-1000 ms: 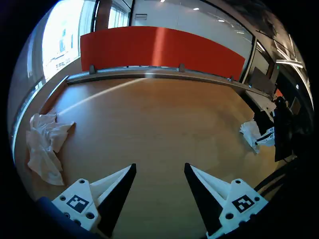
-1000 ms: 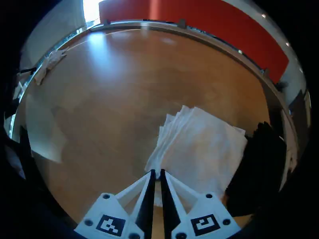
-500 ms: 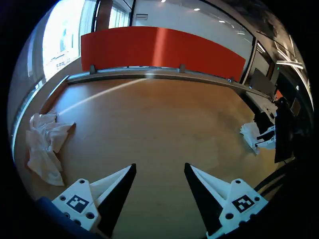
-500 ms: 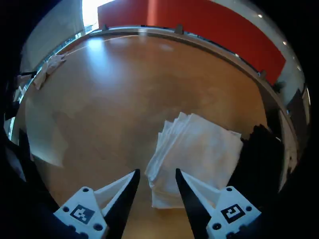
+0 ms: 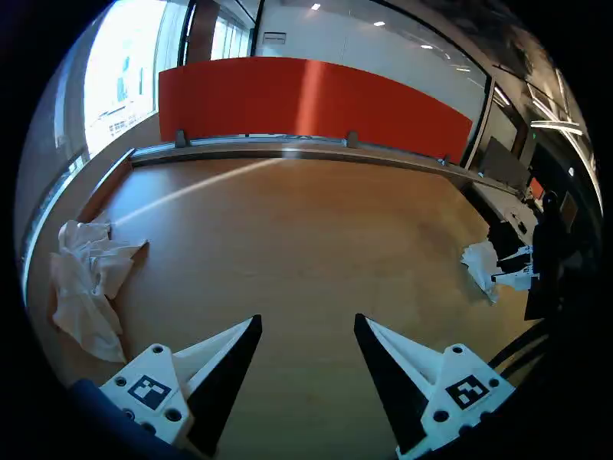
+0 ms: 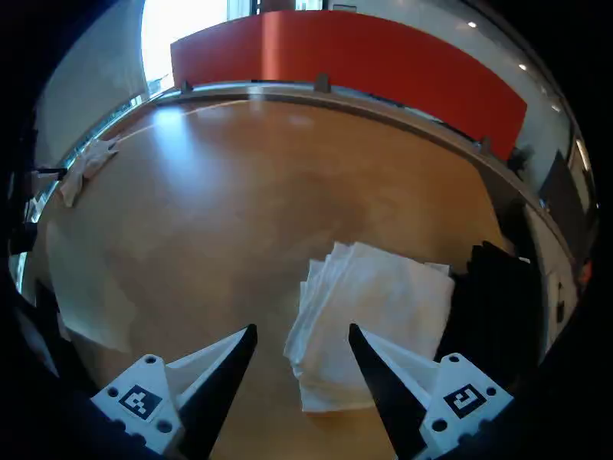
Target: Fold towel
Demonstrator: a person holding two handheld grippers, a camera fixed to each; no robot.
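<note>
Right tongs [image 6: 300, 328] are spread wide, pinching nothing, and the folded towel [image 6: 375, 322] lies flat just ahead of them, by the right edge of the tabletop [image 6: 230, 207]. Its near corner sits in the gap between the fingers, closer to the right one; whether that finger touches the cloth is hard to call. The towel looks close to square, so there is no clear long axis. Its stepped, layered edges face left, and the smooth side runs off toward the right edge. By the look of it, this one is done.

Over to the left tongs [image 5: 306, 317]: also spread, also empty, hovering over bare wood at the near edge. The crumpled towel [image 5: 86, 284] sits heaped at the left edge, well apart from the fingers, ahead and off to their left. Its long axis runs along that edge, with the narrow tail pointing back toward the near left corner. If that heap is next, the left tongs are plainly the nearer pair, and the tail looks like the handiest end to grab.
</note>
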